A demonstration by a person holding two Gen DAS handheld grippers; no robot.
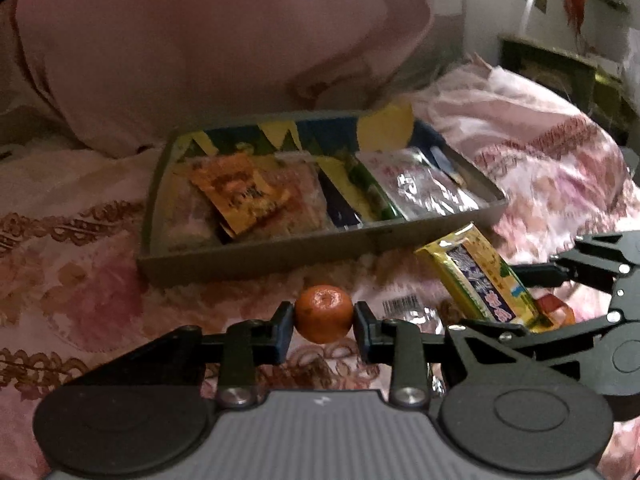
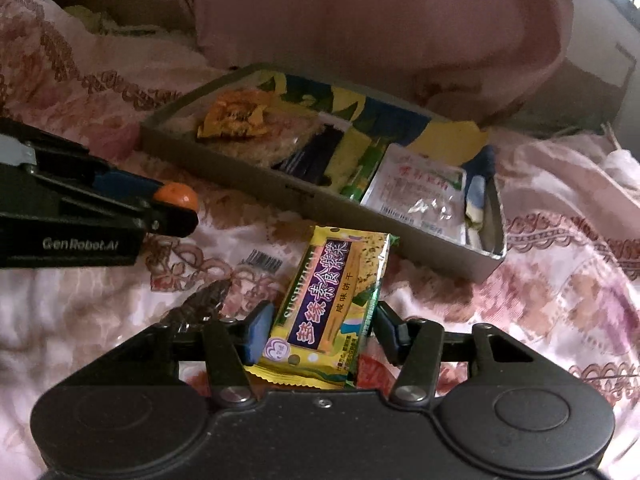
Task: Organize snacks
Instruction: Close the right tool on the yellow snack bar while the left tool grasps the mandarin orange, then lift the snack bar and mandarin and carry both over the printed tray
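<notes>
- Pink floral bedding [image 1: 80,272] covers the whole work surface, and a large pink pillow [image 1: 180,52] sits behind it, just past the far wall of the tray.
- Your grey tray [image 1: 256,252] rests on the bedding ahead of both grippers, already holding several snacks side by side.
- At its left end, an orange packet [image 1: 240,196] lies on top of a pale pinkish packet [image 1: 298,200].
- Toward the right end, a clear silvery pouch [image 1: 424,188] lies flat, with a blue, yellow and green packet [image 1: 352,192] between it and the pinkish one.
- Your left gripper [image 1: 324,316] is clamped on a small orange mandarin [image 1: 324,314]; one pad presses each side of the fruit, which sits in front of the tray's near wall.
- From the right wrist view, that mandarin shows just past the fingertips, clear of the tray.
- Your right gripper [image 2: 324,328] grasps a yellow biscuit packet [image 2: 332,300] with a purple label; the left pad presses its edge, while the right finger meets its green edge.
- That packet points toward the tray, its far end just short of the near wall.
- A clear wrapper with a barcode [image 2: 262,260] lies on the bedding between the two grippers.
- Something small and orange-red [image 1: 554,308] shows under the biscuit packet; you cannot tell what it is.
</notes>
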